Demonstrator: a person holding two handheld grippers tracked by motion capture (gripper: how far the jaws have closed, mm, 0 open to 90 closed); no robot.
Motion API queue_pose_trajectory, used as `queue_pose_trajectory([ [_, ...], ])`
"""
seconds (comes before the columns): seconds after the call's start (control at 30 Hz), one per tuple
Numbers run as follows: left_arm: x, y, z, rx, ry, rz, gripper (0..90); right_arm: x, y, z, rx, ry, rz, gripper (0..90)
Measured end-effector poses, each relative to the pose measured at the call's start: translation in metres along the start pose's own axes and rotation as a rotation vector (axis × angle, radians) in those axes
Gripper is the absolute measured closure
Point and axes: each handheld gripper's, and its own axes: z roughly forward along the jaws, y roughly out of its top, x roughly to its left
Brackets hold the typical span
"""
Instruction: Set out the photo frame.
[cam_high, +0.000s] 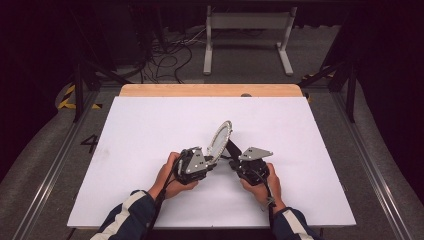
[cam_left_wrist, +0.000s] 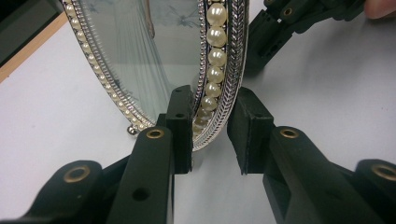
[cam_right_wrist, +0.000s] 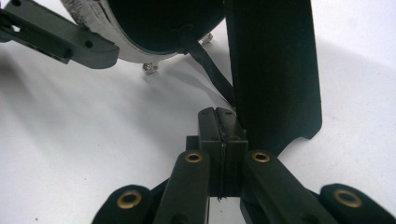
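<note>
An oval picture frame (cam_high: 220, 137) with a pearl and silver rim stands tilted on the white table (cam_high: 150, 125). In the left gripper view its glass front (cam_left_wrist: 140, 56) is close up. My left gripper (cam_left_wrist: 210, 135) is shut on the frame's lower rim, one jaw on the glass and one behind; from above it (cam_high: 212, 159) sits at the frame's near left. Behind the frame, my right gripper (cam_right_wrist: 218, 121) is shut, its tips beside the black stand leg (cam_right_wrist: 275, 70). A thin black strap (cam_right_wrist: 210, 65) runs from the frame's back (cam_right_wrist: 163, 23) towards those tips. Whether the strap is pinched is hidden.
The white table top extends wide on all sides of the frame, with a wooden edge (cam_high: 210, 90) at the far side. Beyond it are a white bench frame (cam_high: 247, 40) and cables (cam_high: 165, 55) on the floor. Both hands rest near the table's front middle.
</note>
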Motion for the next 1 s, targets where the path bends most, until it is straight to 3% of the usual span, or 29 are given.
queue_pose_trajectory([
  [0.33, 0.003, -0.002, -0.004, -0.02, -0.04, -0.032, 72.3, -0.004, -0.001, 0.0, -0.012, 0.002, 0.011, 90.0],
  [0.5, 0.006, -0.009, -0.017, -0.04, -0.046, -0.058, 71.1, -0.004, -0.001, -0.001, -0.024, 0.011, 0.015, 89.8],
  [0.67, 0.012, -0.027, -0.036, -0.048, -0.067, -0.126, 67.6, 0.004, 0.001, -0.004, -0.045, 0.036, -0.004, 85.3],
  [0.8, 0.01, -0.044, -0.052, -0.023, -0.062, -0.124, 63.6, 0.016, 0.003, -0.003, -0.06, 0.046, -0.031, 74.7],
  [0.93, 0.009, -0.056, -0.062, 0.001, -0.057, -0.141, 57.7, 0.024, 0.004, -0.001, -0.065, 0.049, -0.035, 70.6],
  [1.0, 0.009, -0.065, -0.069, 0.014, -0.047, -0.152, 48.9, 0.03, 0.006, 0.0, -0.085, 0.043, -0.04, 66.4],
])
